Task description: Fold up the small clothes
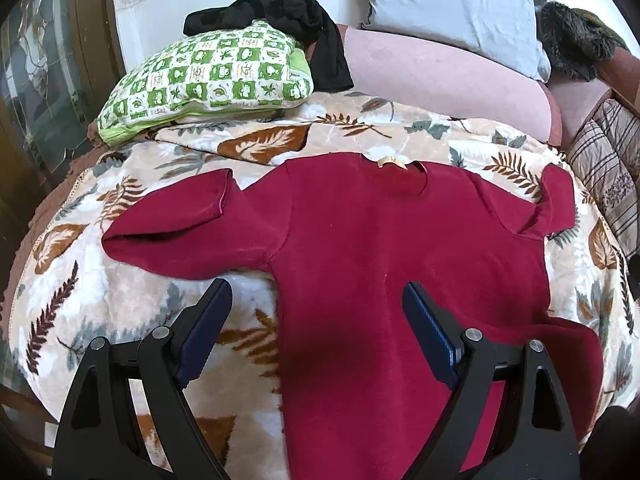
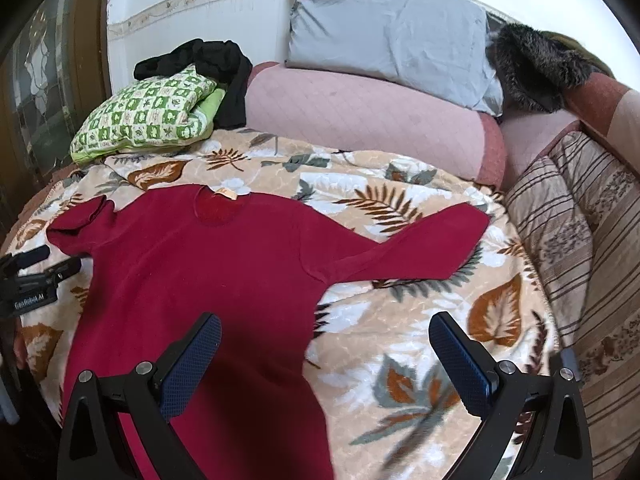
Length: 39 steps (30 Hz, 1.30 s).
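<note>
Red long-sleeved top (image 1: 360, 248) lies spread flat, neck toward the top of the frame, on a leaf-patterned blanket (image 1: 120, 292) covering the bed. Its sleeve at centre left of the left wrist view is doubled back on itself; the other sleeve (image 2: 432, 236) runs out straight. Left tongs (image 1: 316, 300) wide open, holding nothing, above the top's lower body. Right tongs (image 2: 326, 334) also wide open and empty, over the garment's edge. Green checked pillow (image 1: 208, 76) at upper left, black garment (image 1: 288, 24) draped over it.

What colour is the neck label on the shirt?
Pale cream, on the red shirt; the label shows best in the left wrist view.
</note>
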Available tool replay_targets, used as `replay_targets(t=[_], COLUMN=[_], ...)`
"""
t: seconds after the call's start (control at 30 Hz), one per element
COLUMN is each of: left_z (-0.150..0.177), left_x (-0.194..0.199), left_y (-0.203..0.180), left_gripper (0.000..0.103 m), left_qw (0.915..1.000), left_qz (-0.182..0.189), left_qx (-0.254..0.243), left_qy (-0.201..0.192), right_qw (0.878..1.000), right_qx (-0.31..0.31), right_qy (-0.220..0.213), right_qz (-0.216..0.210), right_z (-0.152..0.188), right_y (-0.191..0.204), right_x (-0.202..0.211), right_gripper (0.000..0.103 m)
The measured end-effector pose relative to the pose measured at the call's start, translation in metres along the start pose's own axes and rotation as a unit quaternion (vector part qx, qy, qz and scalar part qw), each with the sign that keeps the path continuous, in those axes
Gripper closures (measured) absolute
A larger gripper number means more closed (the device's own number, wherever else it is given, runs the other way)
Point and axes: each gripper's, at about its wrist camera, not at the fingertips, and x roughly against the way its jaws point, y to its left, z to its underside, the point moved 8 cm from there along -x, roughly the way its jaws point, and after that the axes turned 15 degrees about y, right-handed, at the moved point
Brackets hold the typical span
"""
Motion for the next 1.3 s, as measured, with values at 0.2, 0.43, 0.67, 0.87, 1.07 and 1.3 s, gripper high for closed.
replay_targets(t=[0.2,0.43,0.67,0.87,1.07,1.3], left_z=[-0.004,-0.011,-0.019,-0.020,-0.026,-0.029], left_x=[-0.012,-0.026,-0.041,-0.060,-0.071,-0.082], left_y=[-0.006,-0.016,-0.014,-0.005,0.002,0.008], left_gripper=[0.016,0.016,0.016,0.016,0.016,0.016], left_qw=[0.9999,0.9998,0.9997,0.9999,0.9999,0.9996], left_qz=[0.011,0.010,-0.001,0.012,-0.002,-0.003], left_qx=[-0.001,-0.019,-0.024,-0.001,0.005,0.011], left_qy=[0.003,0.001,-0.003,0.009,0.011,0.025], right_qw=[1.000,1.000,1.000,0.999,0.998,0.997], right_qx=[0.006,0.005,0.003,0.009,0.013,0.016], right_qy=[-0.002,0.009,0.019,0.034,0.055,0.065], right_qz=[0.014,0.012,-0.005,-0.019,-0.032,-0.043], right_z=[-0.009,-0.019,-0.029,-0.037,-0.040,-0.044], right_y=[0.019,0.037,0.054,0.073,0.091,0.110], right_x=[-0.020,-0.045,-0.068,-0.090,-0.112,-0.130], right_gripper=[0.001,0.001,0.001,0.000,0.001,0.001])
